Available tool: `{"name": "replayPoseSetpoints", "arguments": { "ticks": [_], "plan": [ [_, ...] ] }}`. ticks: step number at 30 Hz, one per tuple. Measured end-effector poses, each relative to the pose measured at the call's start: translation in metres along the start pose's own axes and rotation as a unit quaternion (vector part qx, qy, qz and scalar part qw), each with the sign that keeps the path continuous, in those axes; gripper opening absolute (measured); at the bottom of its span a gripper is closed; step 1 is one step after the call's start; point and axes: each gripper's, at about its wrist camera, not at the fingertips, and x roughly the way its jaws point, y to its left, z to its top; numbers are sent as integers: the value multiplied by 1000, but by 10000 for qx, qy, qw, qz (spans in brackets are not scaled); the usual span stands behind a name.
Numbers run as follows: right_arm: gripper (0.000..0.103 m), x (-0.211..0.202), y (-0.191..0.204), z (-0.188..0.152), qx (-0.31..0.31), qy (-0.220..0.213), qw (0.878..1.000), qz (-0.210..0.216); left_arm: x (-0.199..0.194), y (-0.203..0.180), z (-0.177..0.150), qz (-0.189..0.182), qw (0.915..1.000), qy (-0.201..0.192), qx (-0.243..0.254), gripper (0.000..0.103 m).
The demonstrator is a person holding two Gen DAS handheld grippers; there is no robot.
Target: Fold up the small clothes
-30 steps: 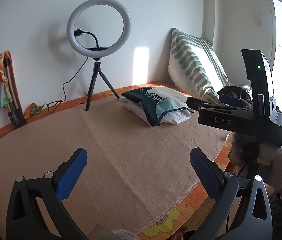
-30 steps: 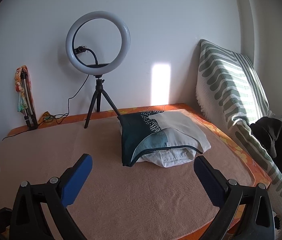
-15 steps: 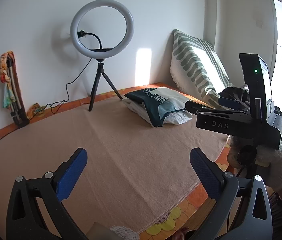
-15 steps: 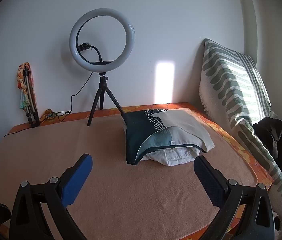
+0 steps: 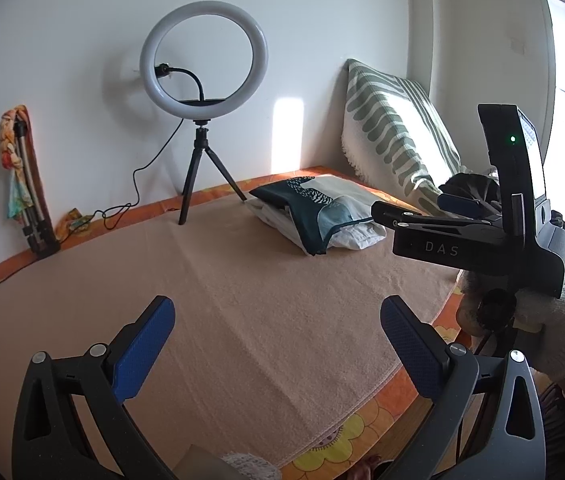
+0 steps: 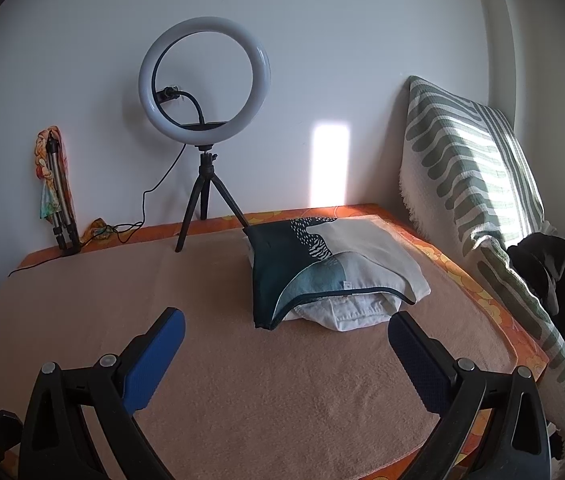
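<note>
A small stack of folded clothes (image 6: 330,276) lies on the peach blanket (image 6: 242,360) at the back right; the top piece is dark teal and cream with a pattern, and white fabric shows beneath it. The stack also shows in the left wrist view (image 5: 318,216). My left gripper (image 5: 278,344) is open and empty above the blanket's front part. My right gripper (image 6: 286,352) is open and empty, just in front of the stack and apart from it. The right gripper's body (image 5: 478,240) shows at the right of the left wrist view, held by a gloved hand.
A ring light on a black tripod (image 6: 202,120) stands at the back by the wall, its cable trailing left. A folded tripod with a colourful cloth (image 6: 56,192) leans at the far left. A striped cushion (image 6: 474,168) and dark clothing (image 6: 558,280) sit at the right.
Both grippers have shifted slightly, so the ring light and the stack sit a little further right and closer in view. Both stay open and empty.
</note>
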Motion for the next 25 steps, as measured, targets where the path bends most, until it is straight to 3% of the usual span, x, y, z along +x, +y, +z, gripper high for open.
{"name": "replayPoseSetpoints", "arguments": {
  "ticks": [25],
  "plan": [
    [103,1,5,-6,39,80,10000,12,3,6,-7,124,9999,77,54,102]
  ]
}}
